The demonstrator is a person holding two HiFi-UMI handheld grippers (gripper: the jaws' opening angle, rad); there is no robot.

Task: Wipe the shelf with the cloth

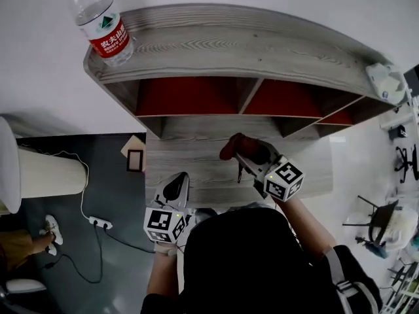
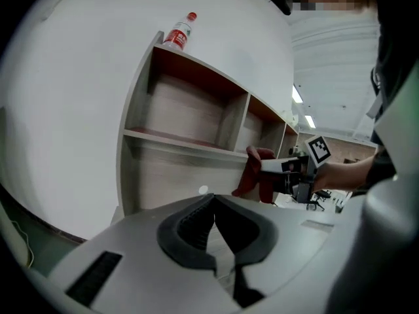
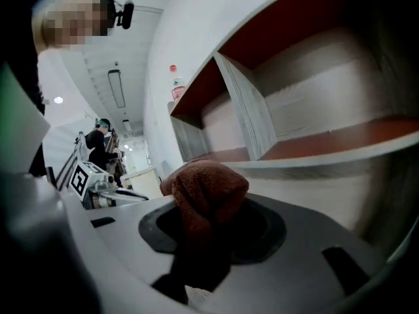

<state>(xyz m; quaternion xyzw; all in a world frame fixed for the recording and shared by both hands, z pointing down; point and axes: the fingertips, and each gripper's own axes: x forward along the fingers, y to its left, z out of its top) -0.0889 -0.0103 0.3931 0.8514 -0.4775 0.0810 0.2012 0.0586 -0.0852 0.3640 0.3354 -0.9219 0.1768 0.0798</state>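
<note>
**A:** Where do we have the cloth point(image 3: 206, 188) right now?

**B:** It is bunched up, reddish-brown, and pinched in our right tool point(image 1: 250, 158), whose jaws are clamped on it. It sits at the front of the shelf point(image 1: 229, 51), by the lower board point(image 1: 190, 165). We cannot tell whether it touches the wood yet.

**A:** How do we expect it to handle?

**B:** We judge it light, soft and limp, a terry-like fabric that folds over the jaws and droops below them. It should not slip or break, but it can crumple into a lump. We would keep the hold on the gathered middle, so that a loose fold lies flat on the board and does the wiping.

**A:** And our other tool?

**B:** Our left tool point(image 2: 213, 201) has its jaws together with nothing between them. It hangs back, well apart from the cloth.

**A:** Is there any writing we can read?

**B:** Only on the bottle point(image 1: 103, 25), a clear plastic one standing on the left end of the shelf's top board. Its red label point(image 1: 108, 34) has a green emblem and white Chinese characters, which we read as 农夫山泉. The smaller print is too fine for us.
</note>
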